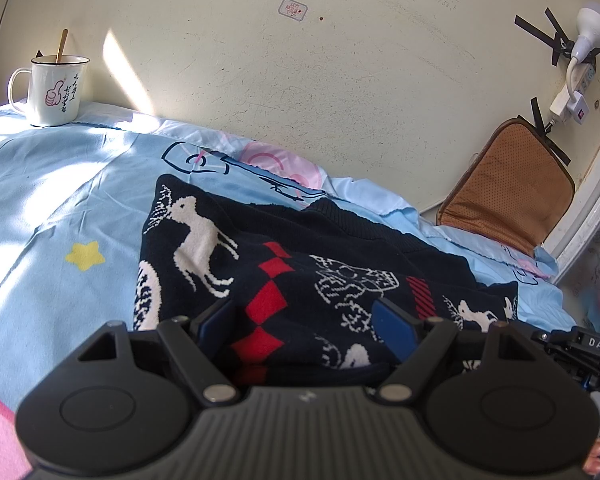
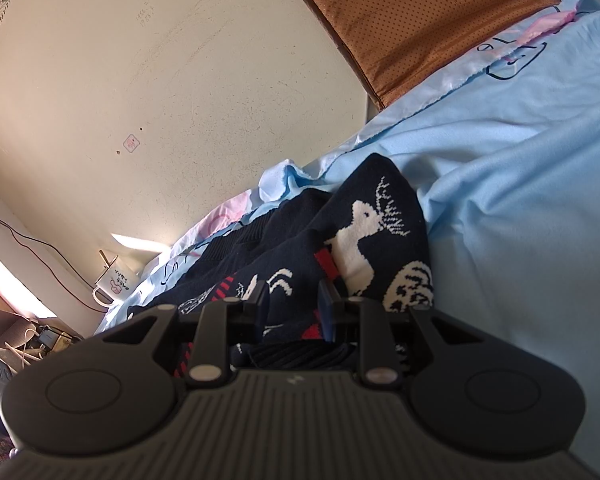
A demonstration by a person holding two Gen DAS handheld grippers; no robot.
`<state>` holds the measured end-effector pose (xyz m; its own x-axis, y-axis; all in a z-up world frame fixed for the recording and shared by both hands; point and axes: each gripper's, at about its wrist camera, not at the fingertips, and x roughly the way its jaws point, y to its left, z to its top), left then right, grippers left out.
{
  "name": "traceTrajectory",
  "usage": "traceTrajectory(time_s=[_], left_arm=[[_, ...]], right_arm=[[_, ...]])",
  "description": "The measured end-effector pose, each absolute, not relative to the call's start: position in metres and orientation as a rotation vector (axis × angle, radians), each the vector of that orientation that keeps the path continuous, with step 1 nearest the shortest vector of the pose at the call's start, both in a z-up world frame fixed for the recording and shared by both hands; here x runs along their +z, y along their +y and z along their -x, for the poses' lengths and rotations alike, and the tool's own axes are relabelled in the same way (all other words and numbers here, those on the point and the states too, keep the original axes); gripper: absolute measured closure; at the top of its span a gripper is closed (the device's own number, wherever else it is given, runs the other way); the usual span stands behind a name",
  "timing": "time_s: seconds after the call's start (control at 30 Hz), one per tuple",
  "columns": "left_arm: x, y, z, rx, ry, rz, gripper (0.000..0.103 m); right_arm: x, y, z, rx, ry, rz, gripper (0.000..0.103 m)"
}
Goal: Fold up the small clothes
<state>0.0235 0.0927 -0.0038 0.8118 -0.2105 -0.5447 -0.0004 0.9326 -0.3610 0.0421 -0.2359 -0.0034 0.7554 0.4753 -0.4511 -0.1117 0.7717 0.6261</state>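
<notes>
A small dark navy sweater with white deer and red diamonds lies partly folded on a light blue bedsheet. My left gripper is low over the sweater's near edge, its blue pads wide apart with fabric between them, not clamped. In the right wrist view the same sweater lies bunched against the sheet. My right gripper has its jaws narrowed around a fold of the sweater's near edge, and fabric fills the gap between the pads.
A white mug with a spoon stands at the bed's far left by the wall. A brown cushion leans against the wall at the far right. A lamp and power strip hang on the wall.
</notes>
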Motion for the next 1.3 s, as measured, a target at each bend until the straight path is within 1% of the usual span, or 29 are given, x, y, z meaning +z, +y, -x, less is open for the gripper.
traceTrajectory(time_s=[0.2, 0.7, 0.9, 1.3], left_arm=[[-0.0037, 0.0922, -0.0235, -0.116, 0.616, 0.357, 0.023], [-0.0038, 0.0919, -0.0237, -0.118, 0.617, 0.354, 0.023], [-0.0039, 0.0912, -0.0231, -0.125, 0.617, 0.352, 0.019], [-0.0039, 0.0910, -0.0232, -0.125, 0.618, 0.351, 0.018]], right_arm=[[-0.0036, -0.2361, -0.0421, 0.343, 0.640, -0.613, 0.074], [-0.0038, -0.2371, -0.0416, 0.344, 0.640, -0.624, 0.075], [-0.0039, -0.2372, -0.0415, 0.343, 0.640, -0.624, 0.075], [-0.0037, -0.2375, -0.0411, 0.343, 0.640, -0.624, 0.075]])
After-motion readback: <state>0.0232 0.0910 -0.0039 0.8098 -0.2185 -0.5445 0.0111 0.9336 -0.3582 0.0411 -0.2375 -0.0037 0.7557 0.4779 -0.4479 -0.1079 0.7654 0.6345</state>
